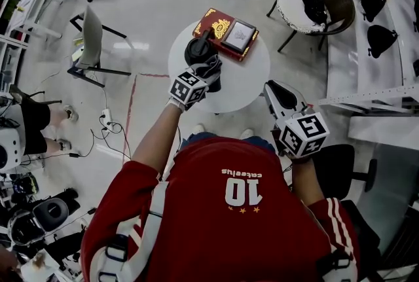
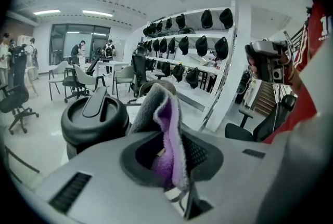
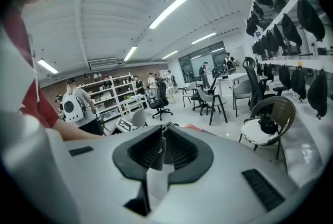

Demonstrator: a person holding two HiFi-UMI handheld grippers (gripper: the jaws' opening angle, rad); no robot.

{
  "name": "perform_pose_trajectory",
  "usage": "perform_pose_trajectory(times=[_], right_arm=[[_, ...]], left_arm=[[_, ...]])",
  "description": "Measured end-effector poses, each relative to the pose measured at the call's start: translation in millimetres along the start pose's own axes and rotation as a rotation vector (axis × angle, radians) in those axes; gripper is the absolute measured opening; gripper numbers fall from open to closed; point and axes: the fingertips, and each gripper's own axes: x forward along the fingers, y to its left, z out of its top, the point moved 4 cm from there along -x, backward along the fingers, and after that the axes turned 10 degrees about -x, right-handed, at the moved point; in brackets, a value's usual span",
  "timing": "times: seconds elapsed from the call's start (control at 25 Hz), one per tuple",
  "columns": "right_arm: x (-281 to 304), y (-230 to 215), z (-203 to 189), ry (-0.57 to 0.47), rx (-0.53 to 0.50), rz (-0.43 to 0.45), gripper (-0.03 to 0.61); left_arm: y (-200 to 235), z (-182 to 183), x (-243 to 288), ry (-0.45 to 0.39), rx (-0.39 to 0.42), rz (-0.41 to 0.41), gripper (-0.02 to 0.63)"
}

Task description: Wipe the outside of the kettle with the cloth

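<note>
- Far left of the kettle, on glossy pale floor: grey shell chair (image 1: 91, 38) with thin black legs.
- Just this side of the kettle: left gripper (image 1: 211, 71), smooth grey plastic, with a cube of black-and-white square markers behind the jaws.
- Clamped tight between those ribbed black jaws (image 2: 169, 153): a folded cloth (image 2: 167, 116), fleecy, grey on the outer face and purple on the inner, standing up in a soft rounded peak.
- Bunched right up against the kettle's near side in the head view: the same cloth (image 1: 211, 67).
- Kettle (image 1: 198, 48) itself: matte black, round and squat, upright on the round white table (image 1: 245, 88), towards its far left edge.
- Seen close in the left gripper view, just left of the cloth: kettle (image 2: 95, 120) lid, flat, rimmed, with a long raised tab across it.
- Touching or just right of the kettle: flat red box (image 1: 213, 24) with gold ornament, a dark-framed panel (image 1: 239, 35) lying on top.
- Well to the right of the kettle, off the table's near right edge: right gripper (image 1: 278, 94), same grey shell and marker cube.
- Pressed together with nothing held: its ribbed jaws (image 3: 162, 147).
- Far right of the kettle: round dark wicker chair (image 1: 321, 2) with a pale cushion.
</note>
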Motion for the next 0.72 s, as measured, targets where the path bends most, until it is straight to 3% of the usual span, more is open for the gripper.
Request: perform_pose_trajectory(times=[0.44,0.72], right_arm=[[-19.3,-18.8,-0.9,-0.007,0.017,-0.057,0.052],[-11.5,-0.6,2.0,-0.014,0.028,-0.078,0.052]], left_arm=[[-23.7,30.7,28.6,-0.030,0.043,-0.065,0.058],[-37.8,60.1,8.6,-0.091,0.114,-0.149,0.058]])
